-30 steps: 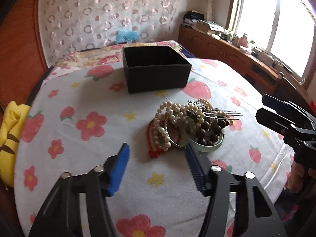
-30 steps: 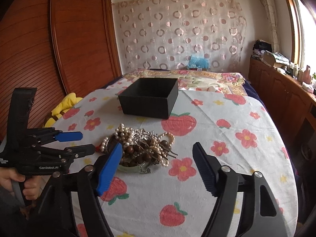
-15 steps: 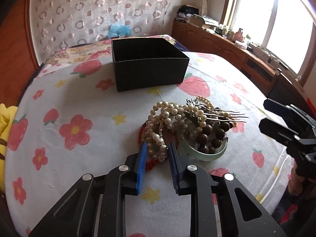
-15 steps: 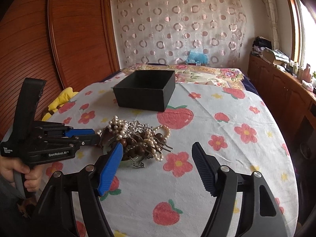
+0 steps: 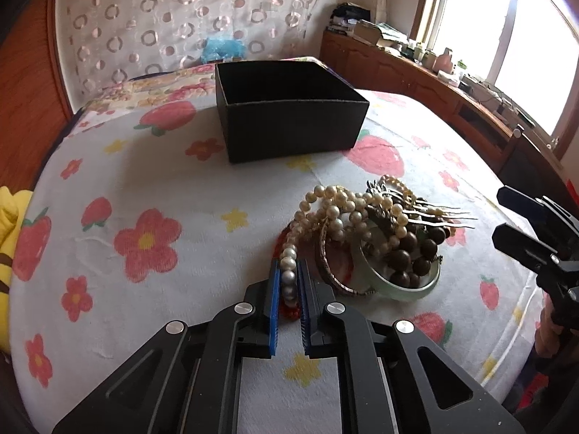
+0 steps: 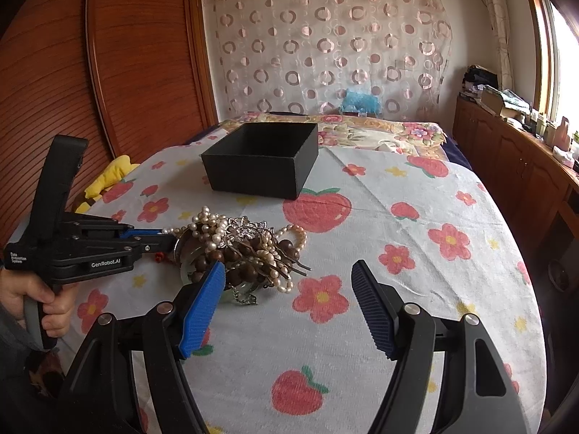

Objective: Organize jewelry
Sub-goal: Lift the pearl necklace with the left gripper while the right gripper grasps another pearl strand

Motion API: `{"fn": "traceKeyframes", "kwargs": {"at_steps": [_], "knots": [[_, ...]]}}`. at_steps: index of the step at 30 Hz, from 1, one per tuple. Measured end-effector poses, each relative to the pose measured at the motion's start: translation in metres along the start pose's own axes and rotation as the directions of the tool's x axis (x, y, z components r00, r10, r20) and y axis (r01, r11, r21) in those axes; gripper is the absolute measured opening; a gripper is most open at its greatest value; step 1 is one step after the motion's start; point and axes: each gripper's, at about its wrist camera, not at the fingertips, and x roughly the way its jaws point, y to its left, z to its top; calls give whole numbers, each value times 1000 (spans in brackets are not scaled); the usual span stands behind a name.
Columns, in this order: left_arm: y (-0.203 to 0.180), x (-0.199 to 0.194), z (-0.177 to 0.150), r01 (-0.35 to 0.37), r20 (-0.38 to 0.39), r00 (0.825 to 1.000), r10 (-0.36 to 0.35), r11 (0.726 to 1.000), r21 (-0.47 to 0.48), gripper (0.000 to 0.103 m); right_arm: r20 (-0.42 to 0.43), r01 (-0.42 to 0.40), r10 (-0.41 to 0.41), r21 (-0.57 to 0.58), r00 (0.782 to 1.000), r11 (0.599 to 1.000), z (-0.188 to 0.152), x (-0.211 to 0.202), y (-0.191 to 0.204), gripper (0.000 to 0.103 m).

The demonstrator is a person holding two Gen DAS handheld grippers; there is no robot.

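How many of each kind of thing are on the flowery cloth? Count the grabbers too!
Black box: 1
Jewelry pile (pearls, brown beads, bangle, hair comb; too tangled to count piece by piece): 1
Grabbers: 2, the left gripper with jaws shut on the pearl strand, the right gripper with jaws open
Total: 4

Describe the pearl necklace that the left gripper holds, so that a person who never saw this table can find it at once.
On the flowered tablecloth, in front of the black box, lies one tangled heap of jewelry. The pearl necklace is the strand of cream-white round beads on the heap's left side, its end pinched in the left gripper. Its neighbours differ: dark brown wooden beads, a pale green bangle.
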Motion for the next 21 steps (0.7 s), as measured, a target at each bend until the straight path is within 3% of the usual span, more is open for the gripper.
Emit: {"fn": "traceKeyframes", "kwargs": {"at_steps": [3,10,13,21], "knots": [[-2,-9,4,-8,38,999,8,1000,8,7,-10,-1,1,-11,1000,1000,1,4,-3,73],[-6,-50,28,9,154,988,-11,1000,12,7,-46,-25,23,-47,999,999,20,24,-18,45],[-8,-65,39,13,196,980,-17,1000,21,7,-83,-41,35,-67,996,997,31,39,-24,38],[-12,-92,58,23,263,964,-30,999,29,7,-219,-134,105,-121,970,984,56,87,-26,35]]}}
